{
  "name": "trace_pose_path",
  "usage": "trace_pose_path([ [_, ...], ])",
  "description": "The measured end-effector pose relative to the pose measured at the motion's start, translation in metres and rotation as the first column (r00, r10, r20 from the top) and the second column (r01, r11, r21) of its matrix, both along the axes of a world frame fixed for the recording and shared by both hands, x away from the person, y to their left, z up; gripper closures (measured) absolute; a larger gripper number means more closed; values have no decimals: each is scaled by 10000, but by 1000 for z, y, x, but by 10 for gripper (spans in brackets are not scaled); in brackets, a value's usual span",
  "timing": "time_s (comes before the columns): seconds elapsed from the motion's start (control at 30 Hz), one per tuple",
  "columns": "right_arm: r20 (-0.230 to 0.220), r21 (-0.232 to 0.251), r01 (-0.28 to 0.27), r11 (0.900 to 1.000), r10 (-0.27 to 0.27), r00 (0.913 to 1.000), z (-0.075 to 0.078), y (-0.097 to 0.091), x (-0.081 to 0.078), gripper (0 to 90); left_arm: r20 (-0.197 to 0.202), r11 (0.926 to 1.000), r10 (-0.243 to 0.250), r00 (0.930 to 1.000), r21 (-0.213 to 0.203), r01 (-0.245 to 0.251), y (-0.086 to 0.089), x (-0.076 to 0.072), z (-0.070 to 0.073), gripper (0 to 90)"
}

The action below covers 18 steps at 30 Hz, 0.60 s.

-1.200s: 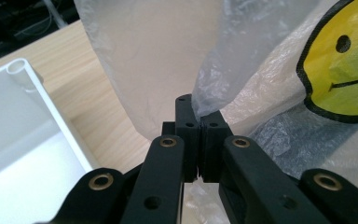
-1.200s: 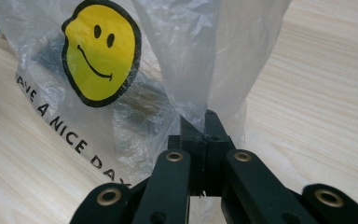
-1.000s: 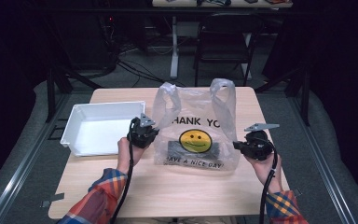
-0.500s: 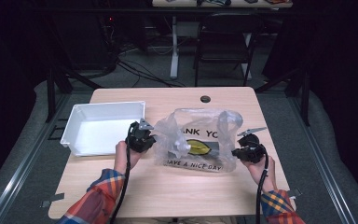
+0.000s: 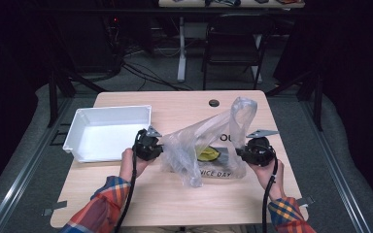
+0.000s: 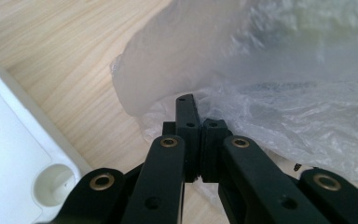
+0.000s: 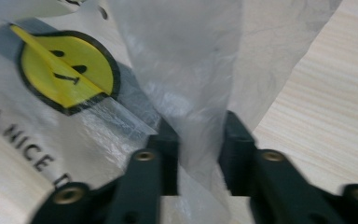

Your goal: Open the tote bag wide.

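Note:
A clear plastic bag (image 5: 209, 145) with a yellow smiley face (image 7: 65, 70) and black lettering lies slumped on the wooden table (image 5: 184, 194). My left gripper (image 5: 159, 148) is at the bag's left edge, and its jaws (image 6: 200, 135) are shut on the crinkled film (image 6: 284, 107). My right gripper (image 5: 238, 154) is at the bag's right side, below a handle loop (image 5: 243, 109) that stands up. The right gripper's (image 7: 198, 140) jaws have just been opening. A strip of the bag (image 7: 186, 70) runs loosely through the gap between them.
A white rectangular tray (image 5: 77, 141) stands at the left of the table, its corner close to my left gripper (image 6: 9, 154). A black cable hole (image 5: 214, 103) sits near the far edge. A chair (image 5: 233, 43) and cables stand beyond the table.
The bag was stretched upright between both grippers; it has since sagged onto the table. My right hand has sunk and its jaws have parted. The left hand has stayed put.

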State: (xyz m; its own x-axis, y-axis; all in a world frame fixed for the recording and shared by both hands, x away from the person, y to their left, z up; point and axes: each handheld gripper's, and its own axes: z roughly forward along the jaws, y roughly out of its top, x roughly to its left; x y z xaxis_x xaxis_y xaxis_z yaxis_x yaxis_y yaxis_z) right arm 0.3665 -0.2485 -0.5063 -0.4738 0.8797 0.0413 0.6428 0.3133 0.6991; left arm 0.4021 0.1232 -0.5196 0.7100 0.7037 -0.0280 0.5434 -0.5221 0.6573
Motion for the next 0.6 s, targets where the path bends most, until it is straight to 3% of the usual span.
trace_pose_path([
  [0.03, -199, -22, 14, 10000, -14, 9998, -4, 1, 3, 887, 3, 10000, 18, 10000, 9, -18, 0, 0, 0, 895],
  [0.07, -236, -53, 12, 10000, -13, 9997, -5, 1, 2, 895, -42, 10000, 32, 10000, -1, -32, 1, 0, 0, 895],
  [0.13, -448, -192, -174, 9997, 165, 9989, -3, -1, 1, 900, -54, 10000, 24, 10000, 26, -24, 2, 0, 0, 895],
  [0.43, -639, 399, -261, 9989, 286, 9975, 5, -11, -15, 900, -141, 9999, 150, 9998, -12, -150, 7, 0, 1, 896],
  [0.53, -1456, 241, -452, 9987, 483, 9882, -7, -10, -11, 900, -178, 9997, 226, 9996, 93, -225, 7, 1, 0, 896],
  [0.57, -1456, 241, -452, 9987, 483, 9882, -7, -10, -11, 900, -216, 9996, 221, 9995, 166, -218, 7, 1, 0, 896],
  [0.6, -1539, 106, -83, 9999, 98, 9880, -17, -6, -7, 900, -205, 9994, 256, 9995, 259, -251, 7, 2, -1, 896],
])
